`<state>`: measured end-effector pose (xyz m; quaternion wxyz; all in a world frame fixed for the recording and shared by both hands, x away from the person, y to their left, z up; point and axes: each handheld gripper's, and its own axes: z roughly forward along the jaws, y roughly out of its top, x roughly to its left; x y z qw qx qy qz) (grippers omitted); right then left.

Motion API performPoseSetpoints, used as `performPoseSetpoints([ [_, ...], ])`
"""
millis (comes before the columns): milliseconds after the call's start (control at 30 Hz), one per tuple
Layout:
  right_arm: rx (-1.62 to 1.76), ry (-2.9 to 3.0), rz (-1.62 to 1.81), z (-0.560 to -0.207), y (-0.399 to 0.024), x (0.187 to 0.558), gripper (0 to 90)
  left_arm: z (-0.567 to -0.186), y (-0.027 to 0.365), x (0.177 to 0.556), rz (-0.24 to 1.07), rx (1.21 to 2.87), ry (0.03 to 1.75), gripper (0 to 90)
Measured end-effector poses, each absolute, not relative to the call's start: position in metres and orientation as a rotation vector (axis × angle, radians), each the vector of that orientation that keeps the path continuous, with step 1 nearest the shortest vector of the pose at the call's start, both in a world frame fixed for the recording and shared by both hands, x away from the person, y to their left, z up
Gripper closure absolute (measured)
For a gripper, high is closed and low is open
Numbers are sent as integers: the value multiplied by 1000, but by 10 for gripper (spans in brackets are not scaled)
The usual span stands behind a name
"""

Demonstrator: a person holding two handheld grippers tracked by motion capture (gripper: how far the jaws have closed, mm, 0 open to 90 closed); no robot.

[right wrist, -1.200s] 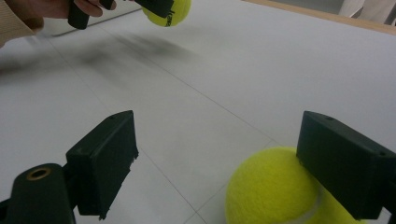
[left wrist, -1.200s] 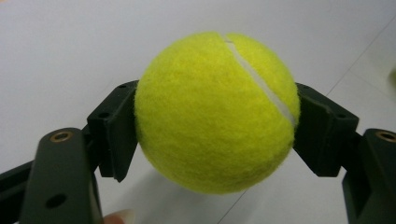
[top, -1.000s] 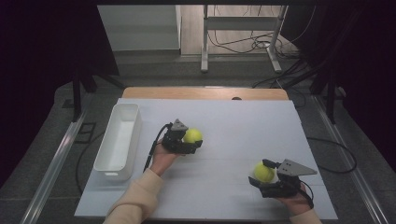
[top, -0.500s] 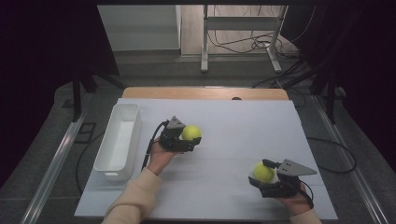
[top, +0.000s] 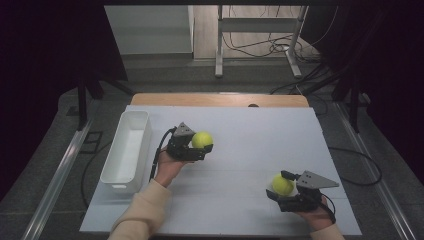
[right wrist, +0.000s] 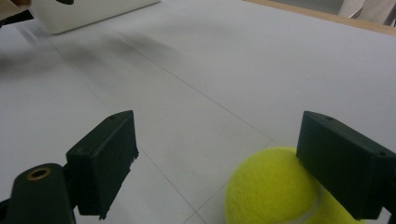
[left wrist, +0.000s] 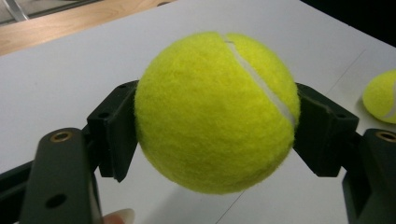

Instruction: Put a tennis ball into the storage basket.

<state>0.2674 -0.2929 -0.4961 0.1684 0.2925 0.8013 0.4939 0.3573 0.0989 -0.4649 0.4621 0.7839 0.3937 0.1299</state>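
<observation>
**Tennis balls: left one clamped and lifted, right one not gripped yet**

Tennis ball (left wrist: 217, 112) is sitting squarely between the left gripper (top: 196, 149) jaws, both pads pressing its sides, clear of the white table (top: 250, 135). In the high view it's at centre-left of the frame, just right of the white bin (top: 125, 150).

Change since a second ago: left hand is drifting slightly up-frame and the gripper is turning a little; grip width isn't changing. I'm reading that as carry phase under way, probably heading to the bin, though the ball is pointing away from it for now.

Right gripper (top: 280, 187) is sitting at lower right, not shifting. Jaws are standing wide; second ball (right wrist: 275, 186) is resting on the table against one jaw, other jaw well apart. So I'm not closing on it yet.
</observation>
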Motion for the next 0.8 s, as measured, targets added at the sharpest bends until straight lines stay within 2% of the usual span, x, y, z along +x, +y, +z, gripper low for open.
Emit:
performPoseSetpoints([
  [800, 837, 2274, 1409, -496, -293, 267, 129, -437, 121, 348, 349, 1857, 950, 254],
])
